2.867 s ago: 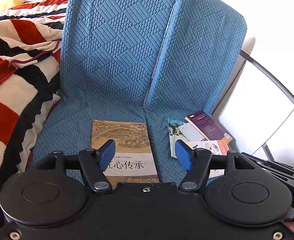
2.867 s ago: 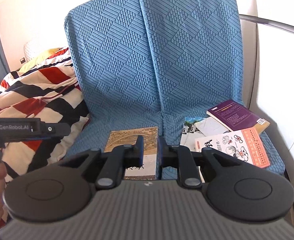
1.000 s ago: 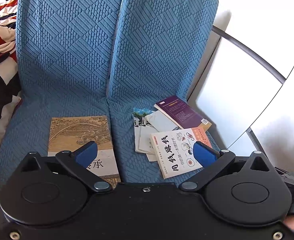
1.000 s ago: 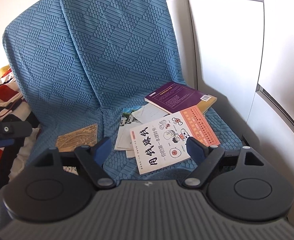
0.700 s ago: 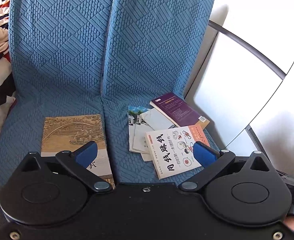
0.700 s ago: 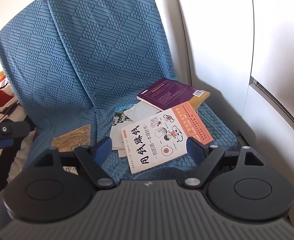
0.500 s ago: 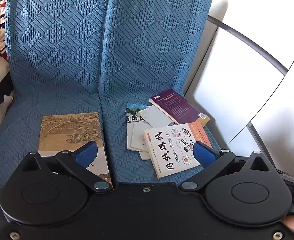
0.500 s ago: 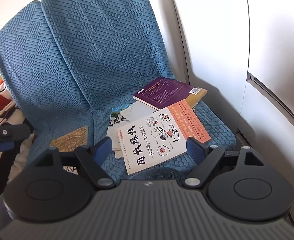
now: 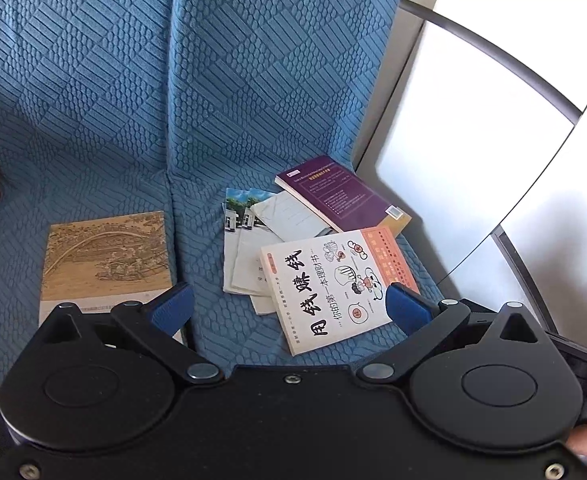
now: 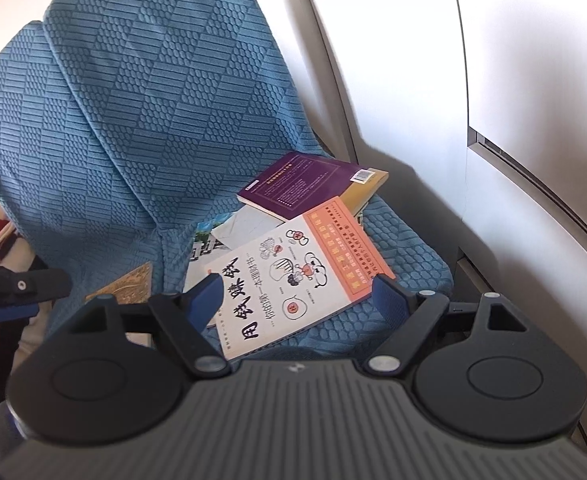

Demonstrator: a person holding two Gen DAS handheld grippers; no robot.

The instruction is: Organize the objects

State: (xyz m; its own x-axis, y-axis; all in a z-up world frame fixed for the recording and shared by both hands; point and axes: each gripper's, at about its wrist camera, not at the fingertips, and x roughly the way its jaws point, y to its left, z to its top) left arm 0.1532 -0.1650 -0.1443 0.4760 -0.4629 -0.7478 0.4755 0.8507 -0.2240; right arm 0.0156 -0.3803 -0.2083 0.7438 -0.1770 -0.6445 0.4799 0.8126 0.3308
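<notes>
Blue seat cushion (image 9: 221, 344) carries everything: soft, sloped surface. Tan book (image 9: 107, 258) lies alone on the left half. On the right half, white-and-orange book (image 10: 293, 276) tops a loose pile, overlapping the purple book (image 10: 305, 184) and thin booklets (image 9: 249, 248). My right gripper (image 10: 295, 296) and left gripper (image 9: 289, 310) both stand wide, empty. Risk: a flat cover gives no edge, so closing may drag the booklets.
</notes>
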